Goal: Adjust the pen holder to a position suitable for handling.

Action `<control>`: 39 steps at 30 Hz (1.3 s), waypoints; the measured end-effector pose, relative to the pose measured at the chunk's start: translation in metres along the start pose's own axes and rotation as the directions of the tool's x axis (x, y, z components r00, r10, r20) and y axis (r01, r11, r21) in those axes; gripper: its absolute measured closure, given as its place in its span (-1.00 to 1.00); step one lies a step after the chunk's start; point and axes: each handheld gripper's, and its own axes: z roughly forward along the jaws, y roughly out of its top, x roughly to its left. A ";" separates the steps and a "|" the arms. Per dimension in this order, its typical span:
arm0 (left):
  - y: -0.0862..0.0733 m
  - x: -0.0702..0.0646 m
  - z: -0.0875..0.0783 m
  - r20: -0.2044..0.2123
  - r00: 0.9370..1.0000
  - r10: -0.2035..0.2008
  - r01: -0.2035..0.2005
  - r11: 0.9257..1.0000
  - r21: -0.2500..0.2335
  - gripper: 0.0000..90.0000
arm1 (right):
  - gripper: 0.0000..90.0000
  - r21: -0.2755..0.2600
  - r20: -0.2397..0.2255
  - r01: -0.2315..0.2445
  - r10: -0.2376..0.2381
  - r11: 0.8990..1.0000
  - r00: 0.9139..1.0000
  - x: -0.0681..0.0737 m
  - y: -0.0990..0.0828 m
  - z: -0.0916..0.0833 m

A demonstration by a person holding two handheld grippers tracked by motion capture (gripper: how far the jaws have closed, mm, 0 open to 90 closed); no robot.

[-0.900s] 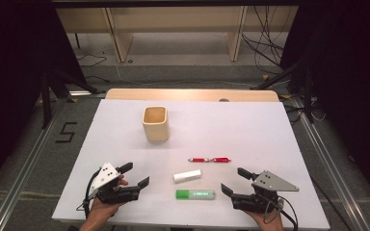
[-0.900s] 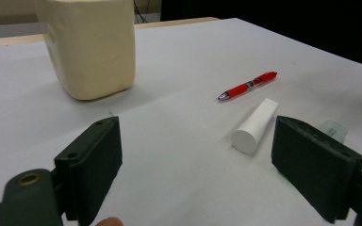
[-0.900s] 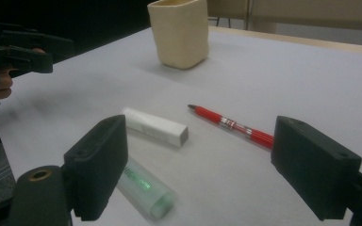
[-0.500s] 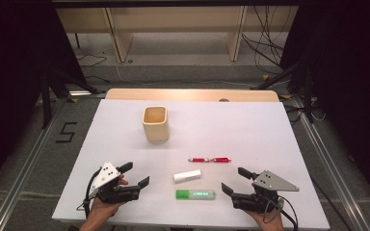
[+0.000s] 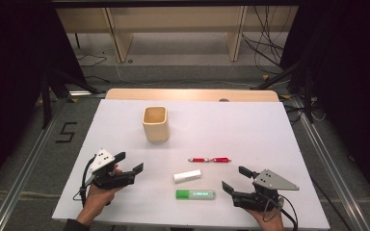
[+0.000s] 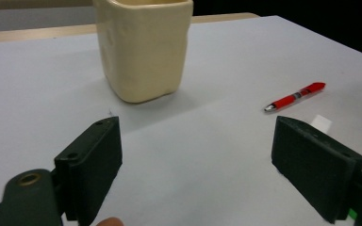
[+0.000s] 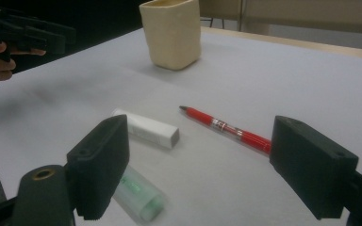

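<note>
The left gripper [image 5: 129, 162] rests low over the white bench [image 5: 270, 130], jaws wide apart with nothing between them; ahead of it and a little to its right stands the cream cup [image 5: 155, 123], well apart. Between the two grippers lie the white eraser [image 5: 187, 176], the green marker [image 5: 195, 194] and, farther from the person, the red pen [image 5: 209, 160]. The right gripper [image 5: 234, 179] also stands open and empty, the green marker just to its left and the eraser near. This looks like the start: nothing is grasped yet. The likely next move is for the right gripper to swing left over the marker or eraser, straddle it across its short side, then close.
</note>
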 end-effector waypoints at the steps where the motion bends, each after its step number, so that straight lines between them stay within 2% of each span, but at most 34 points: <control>1: 0.002 0.002 0.001 -0.011 1.000 -0.002 0.002 1.000 0.003 -0.63 | -0.52 0.001 0.000 -0.001 0.001 1.000 1.000 0.000 0.000 0.000; 3: 0.006 0.005 0.004 -0.057 0.998 -0.011 0.011 1.000 0.007 -0.62 | -0.51 0.001 0.003 -0.001 0.001 1.000 1.000 0.000 0.000 0.000; 7: 0.013 0.012 0.011 -0.083 0.996 -0.016 0.016 1.000 0.001 -0.59 | -0.51 -0.002 0.006 0.001 -0.001 1.000 1.000 0.000 0.001 -0.001; 12: 0.022 0.022 0.020 -0.097 0.995 -0.021 0.022 1.000 0.010 -0.39 | -0.50 -0.001 0.007 0.004 -0.003 1.000 1.000 0.000 0.000 -0.001; 13: 0.025 0.028 0.024 -0.105 0.994 -0.027 0.028 1.000 0.011 -0.30 | -0.50 -0.002 0.007 0.003 -0.003 1.000 1.000 0.000 0.000 -0.001; 14: 0.027 0.031 0.025 -0.100 0.994 -0.038 0.040 0.999 0.010 -0.26 | -0.50 -0.002 0.006 0.002 -0.002 1.000 1.000 0.000 0.000 -0.001; 16: 0.030 0.037 0.028 -0.097 0.993 -0.065 0.067 0.998 0.019 -0.06 | -0.50 -0.003 0.005 0.002 -0.002 1.000 1.000 0.000 0.001 -0.001; 19: 0.035 0.045 0.034 -0.128 0.988 -0.088 0.094 0.995 0.043 0.20 | -0.50 -0.002 0.003 0.002 -0.002 1.000 1.000 0.000 0.001 -0.001; 22: 0.037 0.052 0.040 -0.146 0.984 -0.104 0.112 0.993 0.046 0.46 | -0.49 -0.002 0.005 0.001 -0.001 1.000 1.000 0.000 0.001 -0.001; 29: 0.046 0.062 0.061 -0.181 0.980 -0.084 0.097 0.993 0.066 0.96 | -0.48 -0.001 0.003 0.008 -0.008 1.000 1.000 0.001 0.001 0.000; 33: 0.049 0.070 0.078 -0.197 0.976 -0.090 0.109 0.990 0.086 0.99 | -0.48 0.010 0.002 0.010 -0.010 1.000 1.000 0.001 0.000 0.000; 39: 0.050 0.080 0.097 -0.231 0.967 -0.110 0.138 0.985 0.108 0.99 | -0.47 0.008 0.002 0.010 -0.010 1.000 1.000 0.001 0.000 0.000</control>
